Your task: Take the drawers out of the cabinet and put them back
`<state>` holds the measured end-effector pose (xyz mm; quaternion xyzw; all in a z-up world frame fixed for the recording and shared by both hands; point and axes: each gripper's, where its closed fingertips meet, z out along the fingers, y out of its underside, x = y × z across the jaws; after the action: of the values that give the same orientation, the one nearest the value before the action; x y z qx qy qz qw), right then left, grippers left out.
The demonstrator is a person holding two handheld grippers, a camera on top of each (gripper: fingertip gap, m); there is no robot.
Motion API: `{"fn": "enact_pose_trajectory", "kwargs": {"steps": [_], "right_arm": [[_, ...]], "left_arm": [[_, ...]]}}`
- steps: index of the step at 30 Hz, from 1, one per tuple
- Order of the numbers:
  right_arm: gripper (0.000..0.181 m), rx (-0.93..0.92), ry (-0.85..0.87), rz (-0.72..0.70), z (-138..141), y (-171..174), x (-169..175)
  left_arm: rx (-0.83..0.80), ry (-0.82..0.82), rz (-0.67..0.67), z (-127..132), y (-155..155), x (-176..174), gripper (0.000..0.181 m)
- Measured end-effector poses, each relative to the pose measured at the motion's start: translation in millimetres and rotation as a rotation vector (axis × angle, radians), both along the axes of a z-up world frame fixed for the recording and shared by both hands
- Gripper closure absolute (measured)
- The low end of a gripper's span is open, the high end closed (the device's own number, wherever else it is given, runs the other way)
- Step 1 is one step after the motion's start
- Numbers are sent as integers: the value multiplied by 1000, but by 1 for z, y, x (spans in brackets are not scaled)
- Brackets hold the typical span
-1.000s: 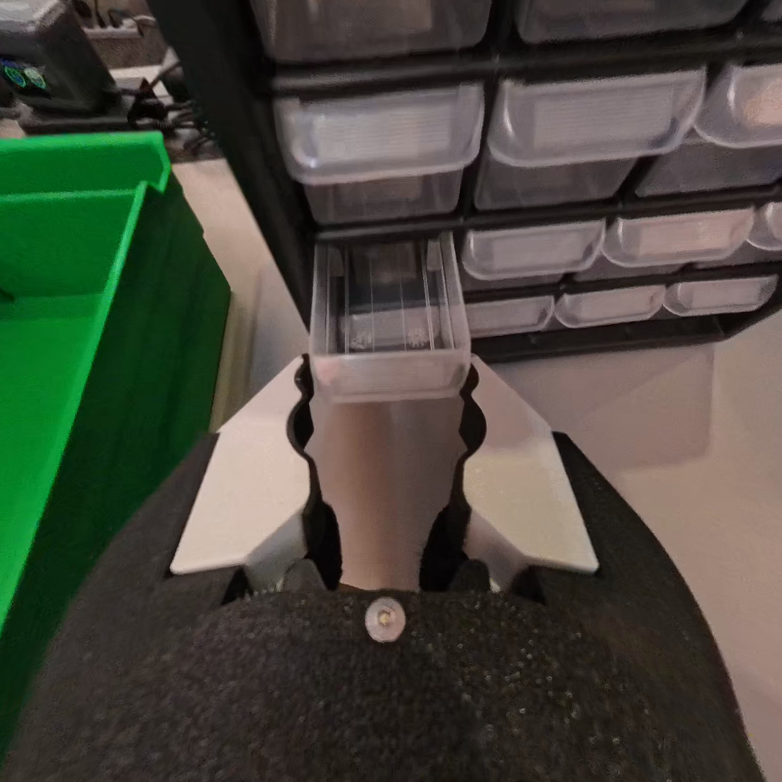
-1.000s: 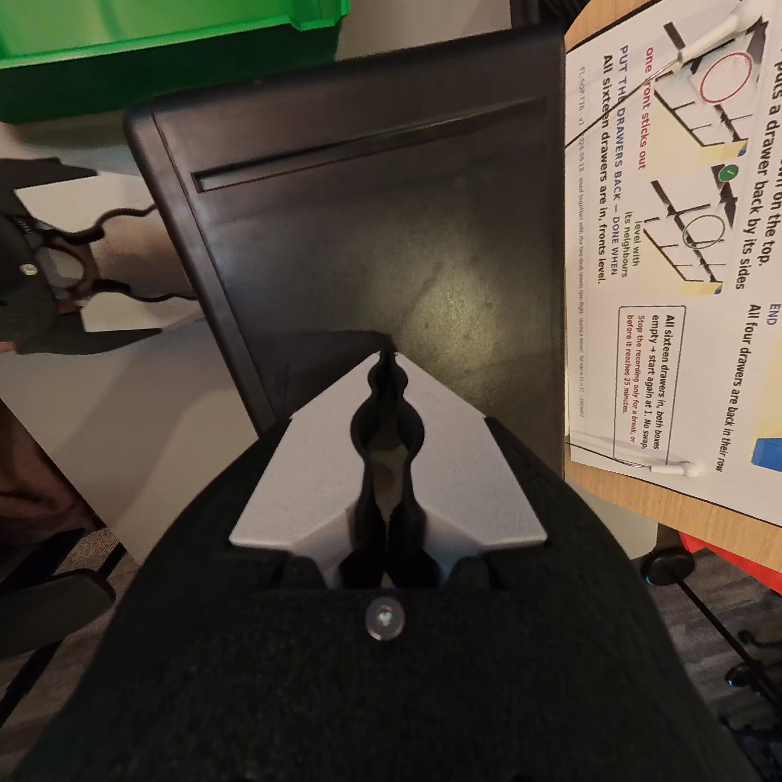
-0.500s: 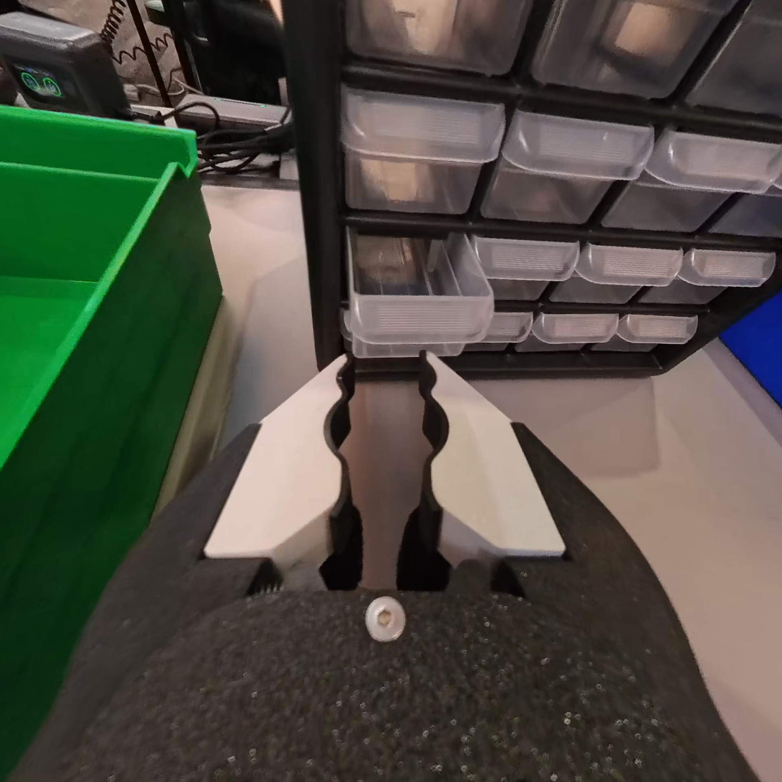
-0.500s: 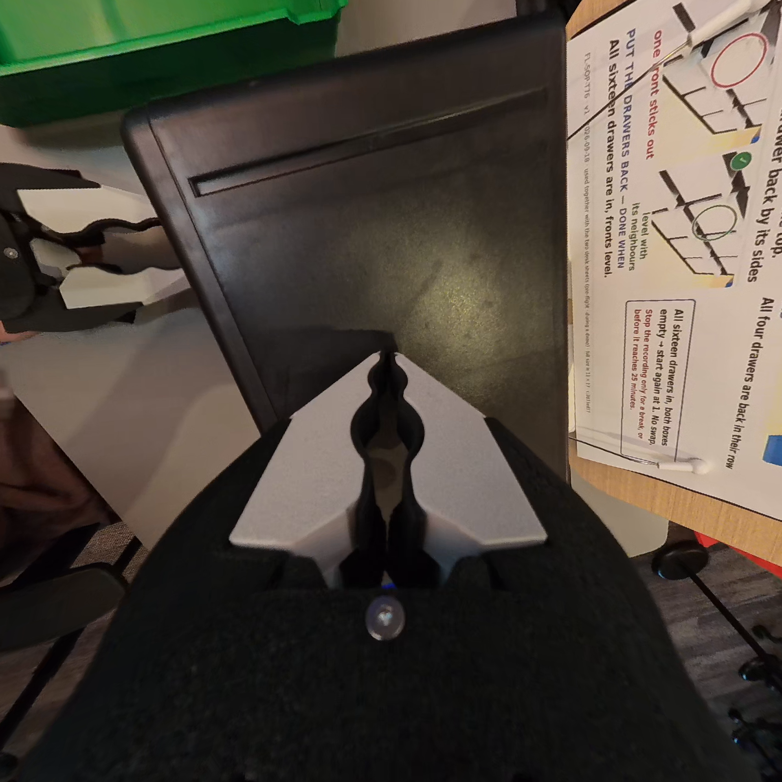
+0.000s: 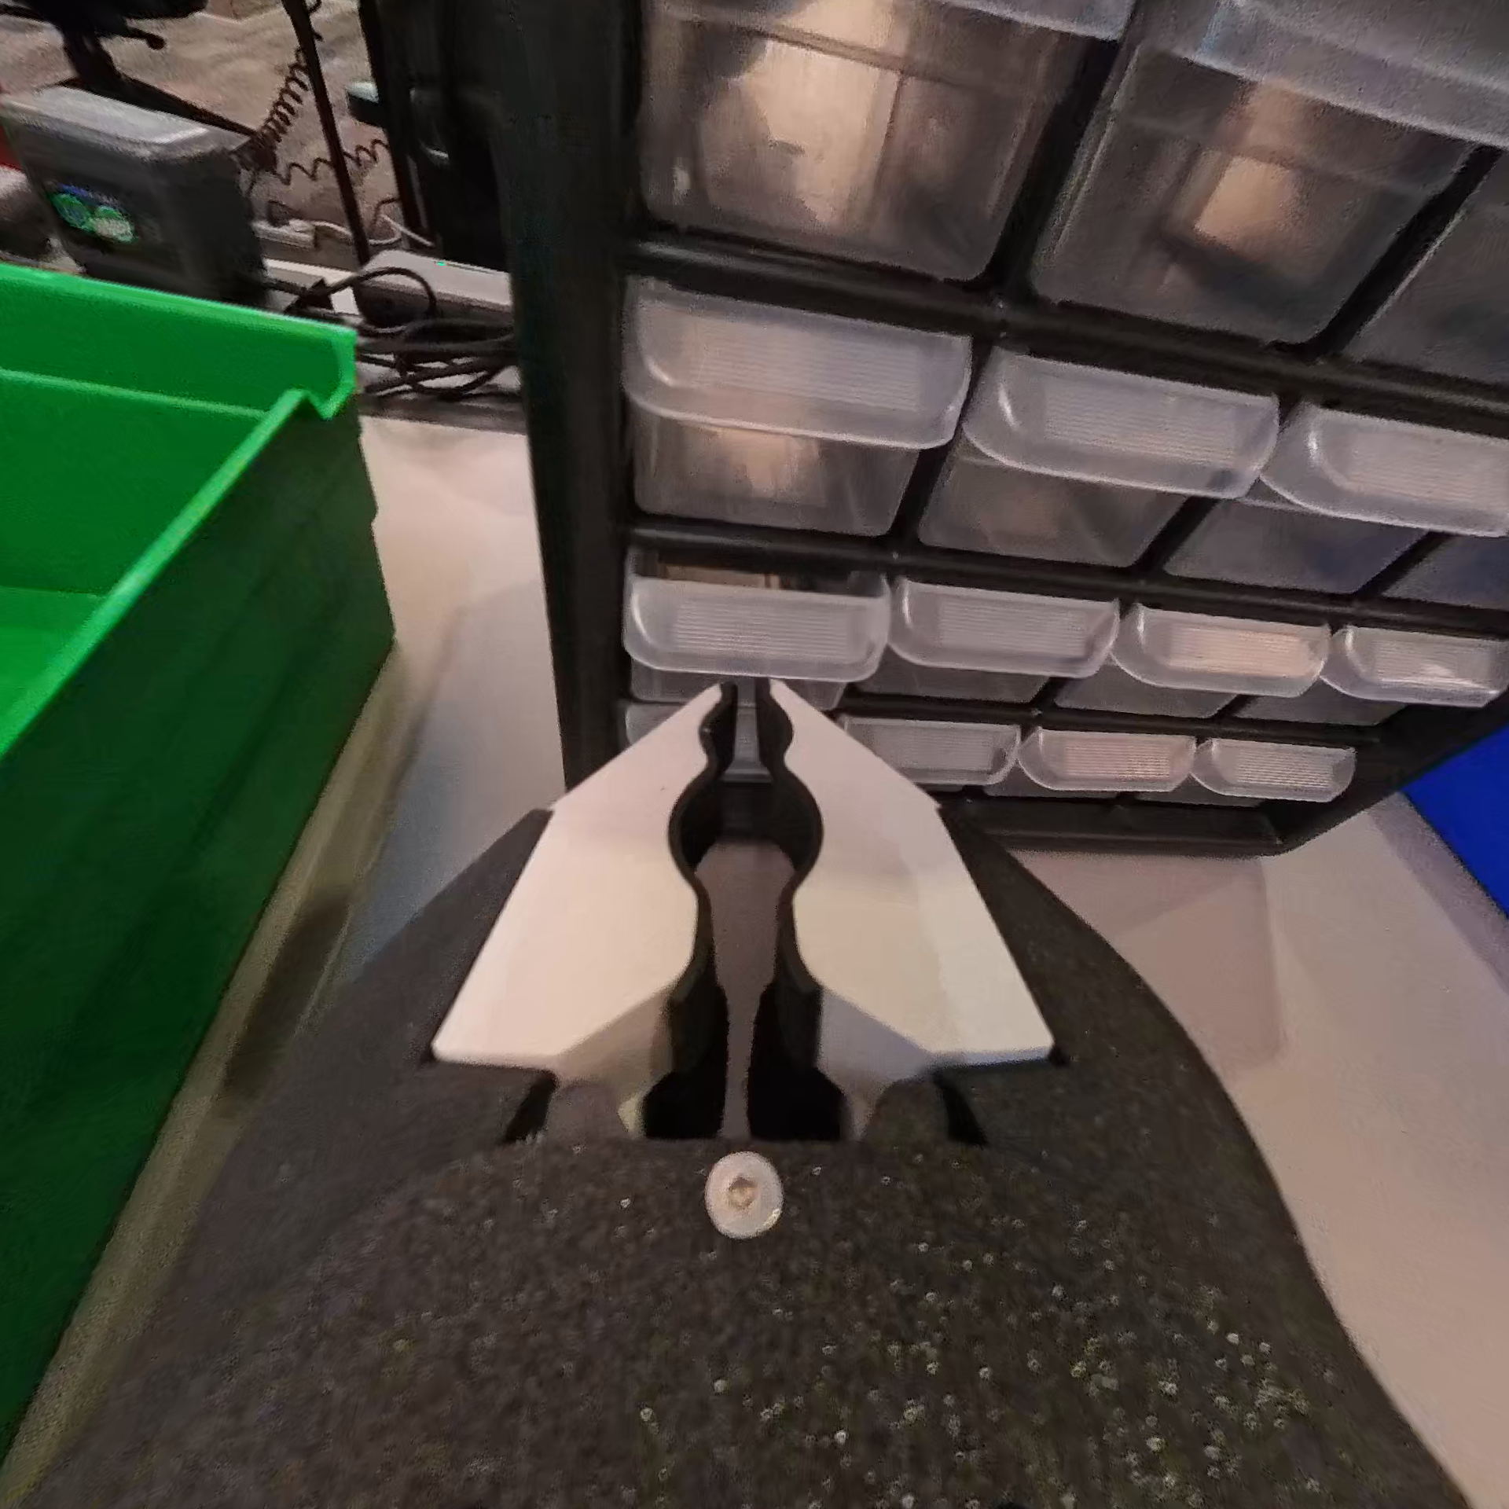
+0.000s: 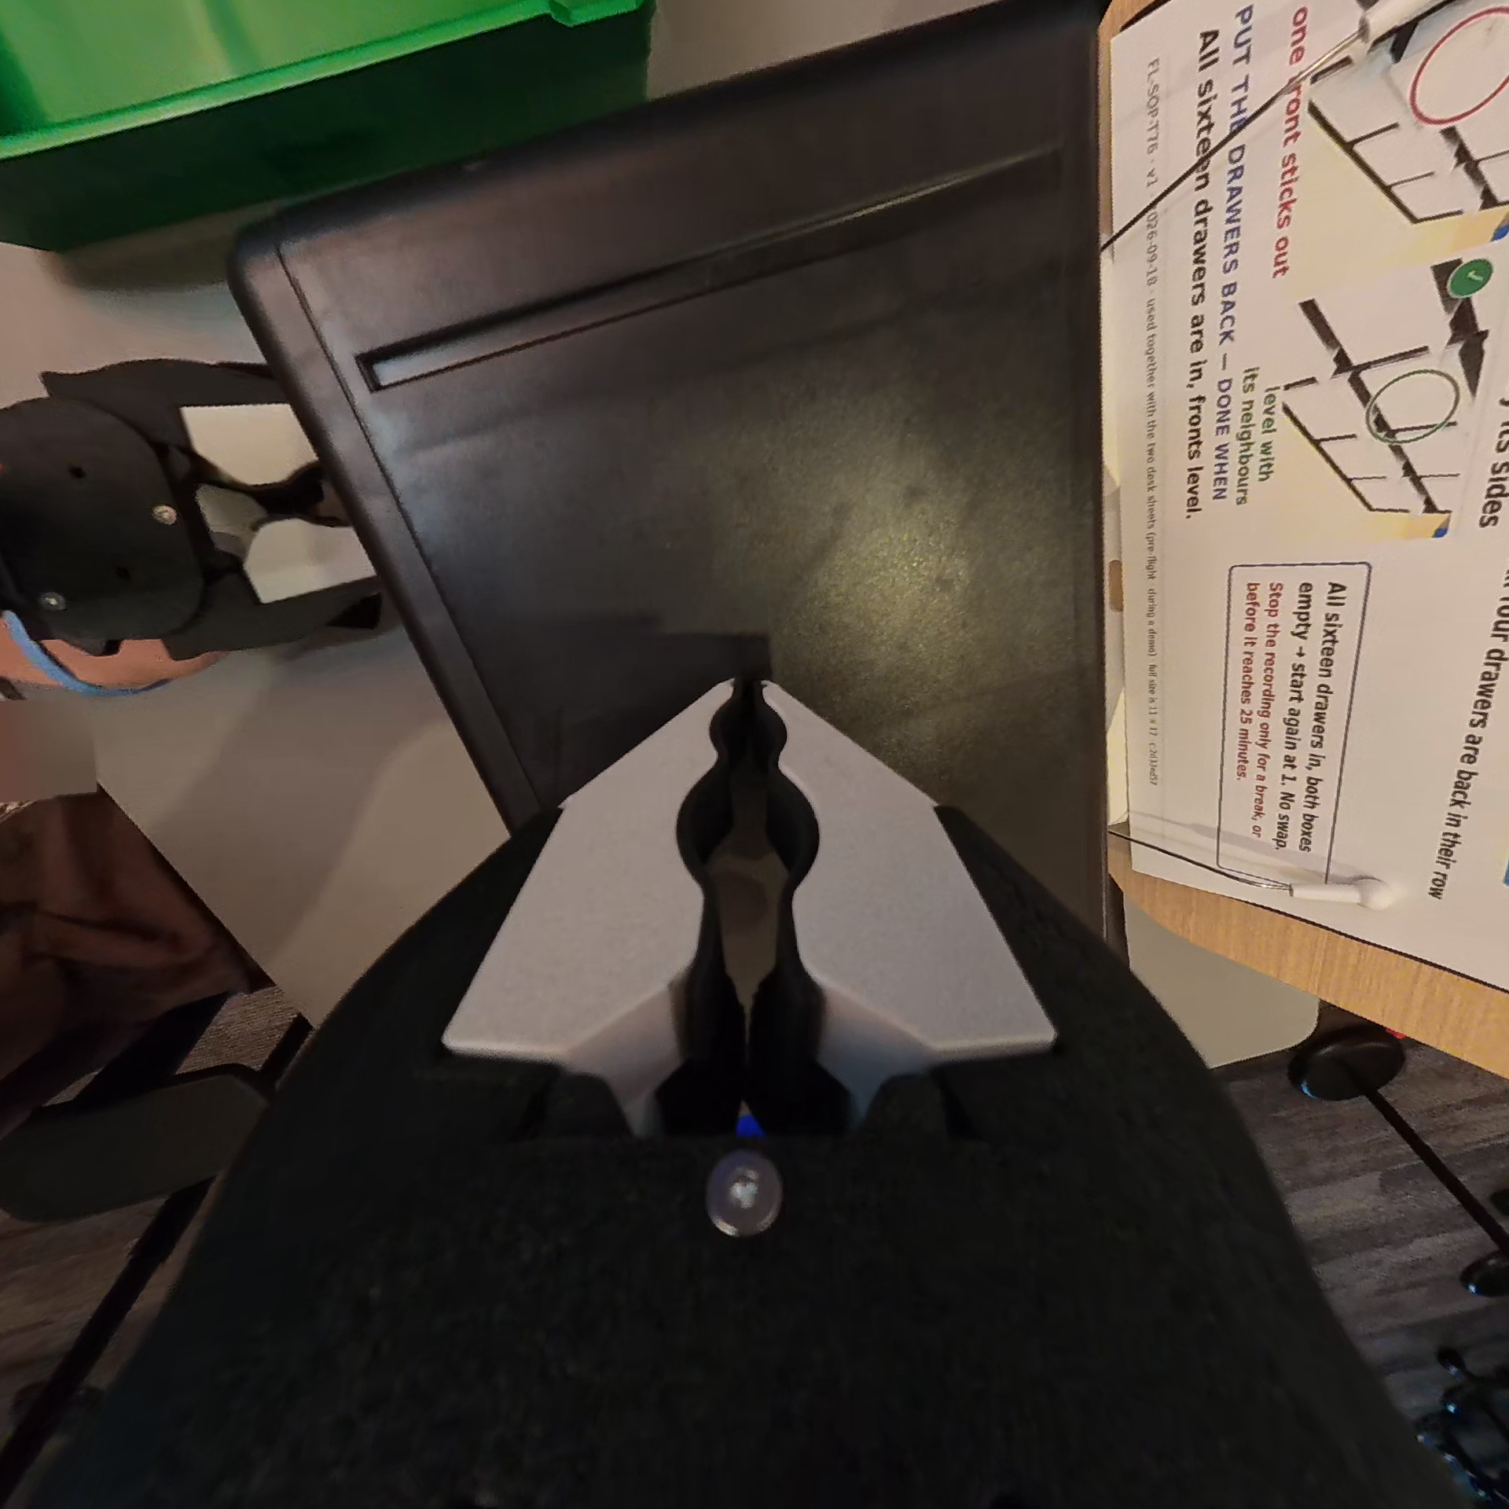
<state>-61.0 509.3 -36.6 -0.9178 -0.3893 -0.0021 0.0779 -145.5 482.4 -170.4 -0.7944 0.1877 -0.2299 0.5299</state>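
L tool [image 5: 745, 694] nearly closed, empty, tips just under clear drawer [image 5: 755, 629] at cabinet [image 5: 571, 490] left column. R tool [image 6: 747, 690] closed, empty, over cabinet top.

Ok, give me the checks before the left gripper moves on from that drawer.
1. Third-row left drawer pushed in: ok, front about level with its neighbour.
2. Left gripper released: ok, fingers nearly shut, holding nothing.
3. Drawer fully seated: cannot tell.
4. Right gripper bracing the cabinet top: ok, shut, at the top panel.
5. Green bin clear of the left gripper: ok.
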Motion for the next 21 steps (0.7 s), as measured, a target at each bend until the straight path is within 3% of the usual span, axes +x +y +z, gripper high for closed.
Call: {"fn": "enact_pose_trajectory", "kwargs": {"steps": [5, 12, 18, 21], "right_arm": [[181, 0, 6, -2, 0, 0, 0], [181, 13, 13, -14, 0, 0, 0], [181, 182, -23, -6, 2, 4, 6], [181, 327, 43, -85, 14, -6, -1]], "left_arm": [[-56, -69, -24, -1, 6, 7, 177], [-47, 7, -85, 2, -5, 3, 163], [114, 184, -319, 44, -63, -26, 154], [167, 270, -436, 48, -101, -61, 151]]}}
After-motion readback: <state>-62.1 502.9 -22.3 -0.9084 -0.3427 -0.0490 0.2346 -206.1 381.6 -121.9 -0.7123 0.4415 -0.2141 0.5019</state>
